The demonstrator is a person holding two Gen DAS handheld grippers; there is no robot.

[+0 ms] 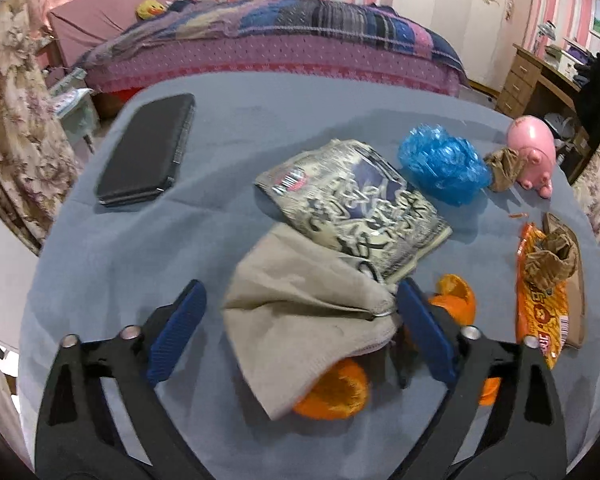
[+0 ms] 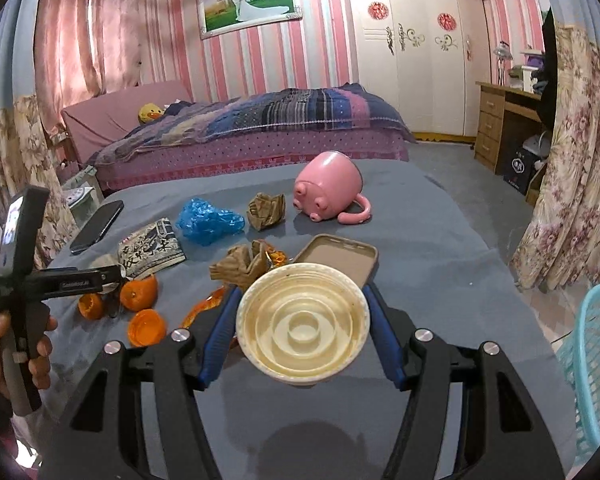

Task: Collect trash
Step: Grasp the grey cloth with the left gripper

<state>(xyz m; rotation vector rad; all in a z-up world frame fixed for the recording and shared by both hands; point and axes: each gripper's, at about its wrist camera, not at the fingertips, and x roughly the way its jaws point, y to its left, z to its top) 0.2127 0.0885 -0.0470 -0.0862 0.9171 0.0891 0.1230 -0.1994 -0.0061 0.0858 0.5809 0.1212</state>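
On the blue-grey table (image 1: 120,240) lies trash: a beige cloth (image 1: 300,320), a printed snack bag (image 1: 352,204), a blue plastic bag (image 1: 440,164), orange peels (image 1: 336,392), an orange wrapper (image 1: 540,304) and crumpled brown paper (image 1: 552,260). My left gripper (image 1: 300,328) is open, its blue fingers on either side of the beige cloth. My right gripper (image 2: 300,328) is shut on a cream plastic cup (image 2: 303,320), held above the table. The right wrist view also shows the peels (image 2: 138,292), blue bag (image 2: 208,220), snack bag (image 2: 152,252) and brown paper (image 2: 240,264).
A black phone (image 1: 148,148) lies at the far left. A pink pig mug (image 2: 328,192) lies on its side at the back. A phone case (image 2: 336,256) sits behind the cup. A turquoise basket (image 2: 592,368) stands right of the table. A bed (image 2: 240,128) is behind.
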